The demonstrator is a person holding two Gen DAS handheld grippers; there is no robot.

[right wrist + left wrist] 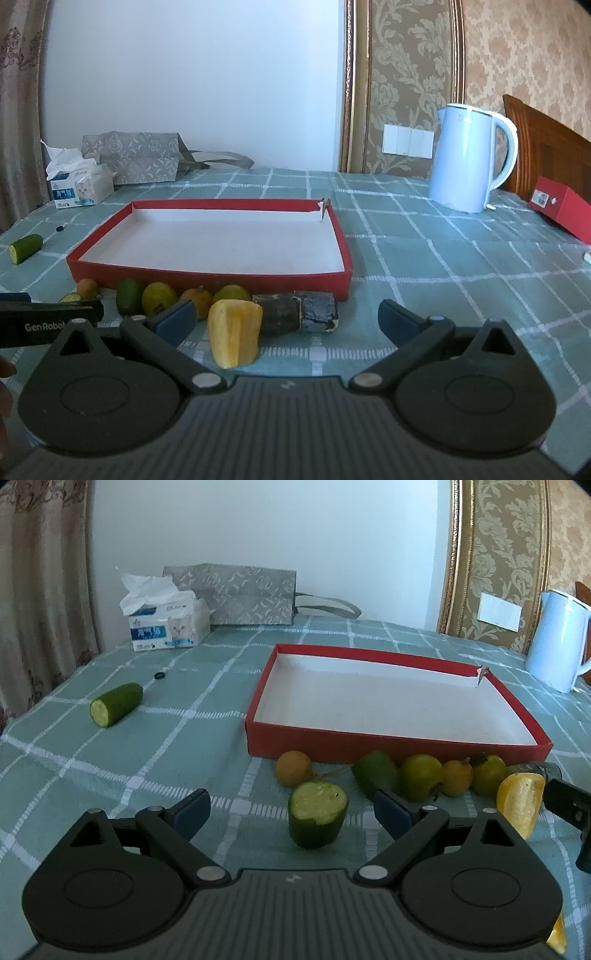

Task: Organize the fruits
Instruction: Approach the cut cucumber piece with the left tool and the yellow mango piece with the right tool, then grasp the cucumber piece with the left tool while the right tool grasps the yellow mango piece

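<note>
A red tray (pixel 388 744) with a white inside lies on the checked tablecloth; it also shows in the right wrist view (pixel 210 276). Along its near wall lie several small fruits: an orange one (pixel 293 768), a green piece (pixel 376 773), a yellow-green one (pixel 421 775). A cucumber stub (pixel 317 818) stands between the open jaws of my left gripper (pixel 291 806). A yellow pepper piece (pixel 234 338) lies by the left finger of my open right gripper (pixel 286 317). Two dark chunks (pixel 295 312) lie behind it. Another cucumber piece (pixel 116 703) lies far left.
A tissue box (pixel 166 622) and a grey bag (pixel 236 592) stand at the back left. A pale blue kettle (pixel 471 157) stands at the back right, a red box (pixel 561 208) at the right edge. A small black cap (pixel 159 675) lies near the far cucumber.
</note>
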